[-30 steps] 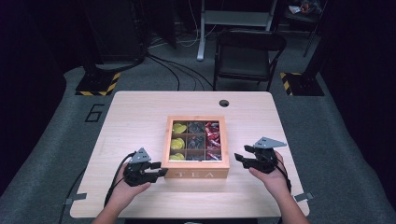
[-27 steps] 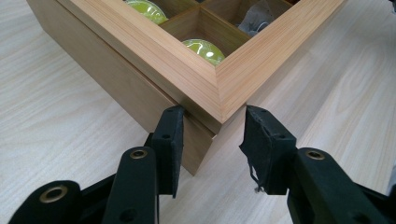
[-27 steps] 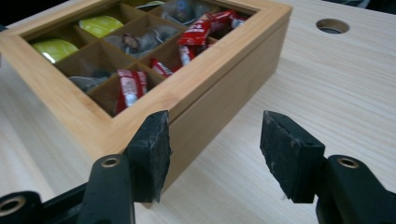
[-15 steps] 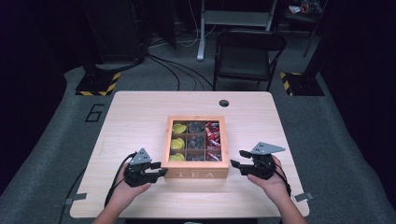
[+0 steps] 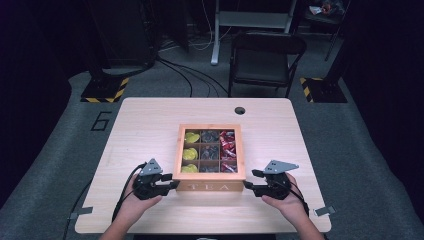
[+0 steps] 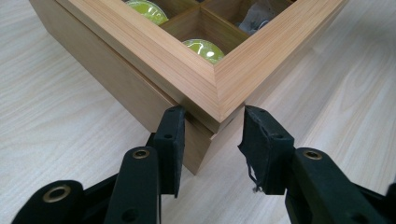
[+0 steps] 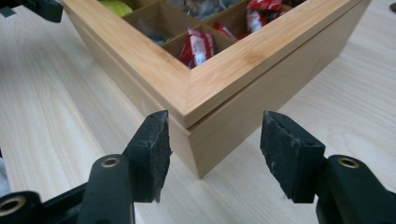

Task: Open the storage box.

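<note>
high view looks down from the near side; both tool views face the tea box [image 5: 210, 157] corners close up.

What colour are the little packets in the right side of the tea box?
Red packets with some white, clearest in the right gripper view.

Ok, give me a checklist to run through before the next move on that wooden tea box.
1. Left gripper on the near left corner of the square wooden tea box: ok, its fingers have closed in on that corner.
2. Right gripper around the near right corner: not ok, its fingers straddle the corner with gaps on both sides.
3. Glass-paned lid frame seated on the box: ok, shut, a thin seam showing.
4. Box flat on the light wooden table: ok.
5. Tea bags, yellow and red, in their compartments: ok.
6. Firmness of the left grip: cannot tell.
</note>
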A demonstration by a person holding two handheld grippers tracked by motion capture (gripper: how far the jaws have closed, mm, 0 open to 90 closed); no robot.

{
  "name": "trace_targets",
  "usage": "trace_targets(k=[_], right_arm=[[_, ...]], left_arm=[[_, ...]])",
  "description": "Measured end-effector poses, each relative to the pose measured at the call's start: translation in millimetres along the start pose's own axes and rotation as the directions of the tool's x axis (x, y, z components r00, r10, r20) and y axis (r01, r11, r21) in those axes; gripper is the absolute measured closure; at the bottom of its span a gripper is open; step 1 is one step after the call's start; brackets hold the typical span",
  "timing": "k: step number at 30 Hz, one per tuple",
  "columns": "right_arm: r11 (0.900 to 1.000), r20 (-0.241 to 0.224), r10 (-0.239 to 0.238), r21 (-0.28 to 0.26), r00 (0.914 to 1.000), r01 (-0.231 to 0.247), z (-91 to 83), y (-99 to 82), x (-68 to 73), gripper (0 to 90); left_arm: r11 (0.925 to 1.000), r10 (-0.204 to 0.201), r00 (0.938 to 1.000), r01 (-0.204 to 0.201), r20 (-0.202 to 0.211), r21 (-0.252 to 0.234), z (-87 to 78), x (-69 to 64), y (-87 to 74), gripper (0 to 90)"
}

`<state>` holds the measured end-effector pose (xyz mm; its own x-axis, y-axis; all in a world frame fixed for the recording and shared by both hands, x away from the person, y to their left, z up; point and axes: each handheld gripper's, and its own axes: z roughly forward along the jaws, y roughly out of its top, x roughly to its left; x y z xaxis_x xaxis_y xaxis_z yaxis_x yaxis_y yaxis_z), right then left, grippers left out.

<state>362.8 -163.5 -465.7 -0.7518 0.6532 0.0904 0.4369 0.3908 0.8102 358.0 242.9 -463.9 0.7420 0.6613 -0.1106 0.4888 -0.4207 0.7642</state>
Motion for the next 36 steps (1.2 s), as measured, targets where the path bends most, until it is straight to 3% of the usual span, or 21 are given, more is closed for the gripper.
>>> trace_targets(k=[8, 13, 17, 30, 36], right_arm=[[0.9993, -0.013, -0.017, 0.034, 0.9998, 0.017, 11.2, -1.9, 3.2, 42.7], [0.9995, 0.001, -0.024, 0.022, 0.9997, 0.024, 16.9, -1.3, 6.1, 47.0], [0.9998, -0.015, -0.016, 0.015, 0.9998, 0.016, 18.5, 0.4, 6.1, 49.2], [0.9999, -0.025, -0.005, -0.009, 0.9997, 0.005, 13.1, 9.9, 8.7, 51.0], [0.9999, -0.015, 0.008, -0.012, 0.9999, -0.008, 8.5, 15.3, 9.7, 51.1]], left_arm=[[1.0000, -0.008, 1.0000, 0.008, 0.004, -0.003, -0.2, 0.4, 0.1, 59.9], [1.0000, -0.007, 1.0000, 0.007, 0.002, 0.000, -0.4, 0.2, 0.2, 59.9], [1.0000, -0.005, 1.0000, 0.005, 0.006, 0.005, -0.7, 0.4, 0.4, 59.9], [0.9989, -0.015, 0.9999, 0.015, -0.003, -0.045, -1.0, -2.4, 2.5, 59.9], [0.9984, 0.032, 0.9993, -0.033, -0.021, -0.046, 0.1, -1.7, 4.2, 55.9]])
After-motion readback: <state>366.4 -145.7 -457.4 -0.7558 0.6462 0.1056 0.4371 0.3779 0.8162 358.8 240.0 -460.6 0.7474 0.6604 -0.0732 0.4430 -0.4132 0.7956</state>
